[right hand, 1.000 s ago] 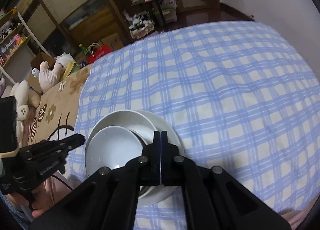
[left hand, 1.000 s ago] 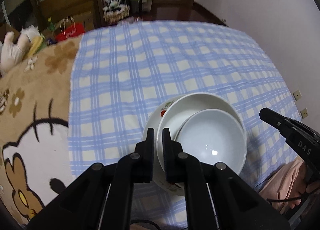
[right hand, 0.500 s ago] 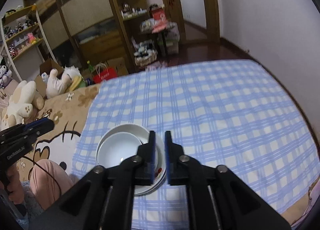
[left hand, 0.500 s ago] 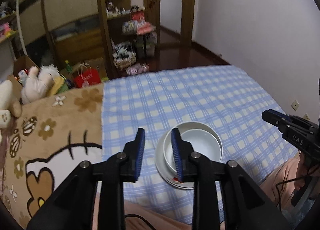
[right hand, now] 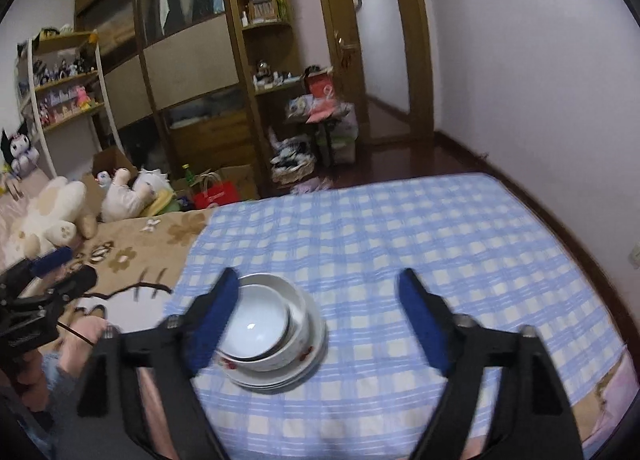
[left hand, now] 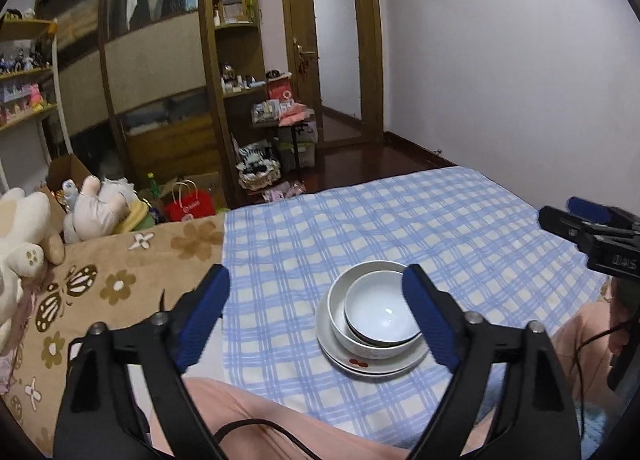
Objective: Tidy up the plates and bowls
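Observation:
A small white bowl (left hand: 380, 314) sits nested in a larger white bowl (left hand: 340, 298), and both rest on a stack of white plates (left hand: 360, 366) with a red mark, on the blue checked cloth (left hand: 360, 220). My left gripper (left hand: 316, 292) hangs raised above and short of the stack, jaws opening wide, nothing between the pads. The same nested bowls (right hand: 256, 326) and plates (right hand: 280, 380) lie low left in the right wrist view. My right gripper (right hand: 316, 292) is also pulled back above the cloth, jaws opening, holding nothing.
A brown flowered blanket (left hand: 120, 280) with plush toys (left hand: 96, 208) lies left of the cloth. The person's pink-clad legs (left hand: 260, 428) are at the near edge. Wardrobe, shelves, a door (left hand: 336, 60), a red bag (left hand: 188, 204) and floor clutter stand beyond the bed.
Both grippers let go of the stack's rim, opened wide, and pulled up and back. The bowls and plates stay put on the cloth and now look smaller.

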